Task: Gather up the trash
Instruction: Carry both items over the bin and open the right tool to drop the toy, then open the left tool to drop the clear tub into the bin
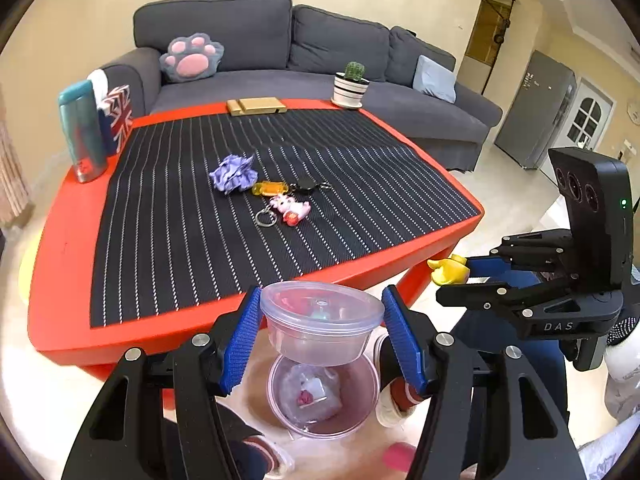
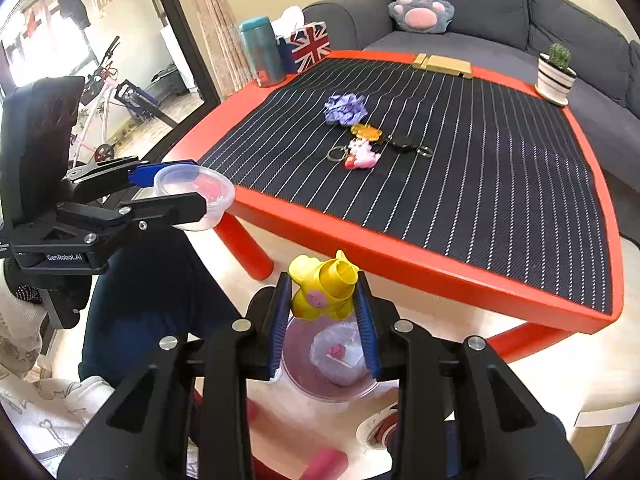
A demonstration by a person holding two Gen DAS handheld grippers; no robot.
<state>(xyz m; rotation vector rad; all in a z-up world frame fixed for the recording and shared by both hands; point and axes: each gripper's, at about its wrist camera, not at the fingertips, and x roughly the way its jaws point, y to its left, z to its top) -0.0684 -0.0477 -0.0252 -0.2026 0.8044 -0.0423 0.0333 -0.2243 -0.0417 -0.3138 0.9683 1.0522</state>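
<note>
— Clear plastic tub (image 1: 320, 326) sits pinched between the left gripper (image 1: 320, 340) pads, held over the pink bin (image 1: 324, 396) on the floor, probably so its scraps can tip in.

— And the right gripper (image 2: 325, 312)?

— Narrow, clamped on a yellow duck toy (image 2: 324, 286) above that bin. The purple paper wad (image 1: 234, 172) lies on the red table (image 1: 60, 240), at ten o'clock from the keychains (image 1: 286, 200).

— Any writing?

— "DAS" on one gripper body, "GenRobot.AI" on the other. A Union Jack box (image 2: 308, 46) stands by the teal tumbler (image 2: 262, 50).

The open clear plastic bin (image 2: 332, 364) on the floor lies unobstructed below; the red low table's edge (image 2: 400, 256) stands just beyond.
</note>
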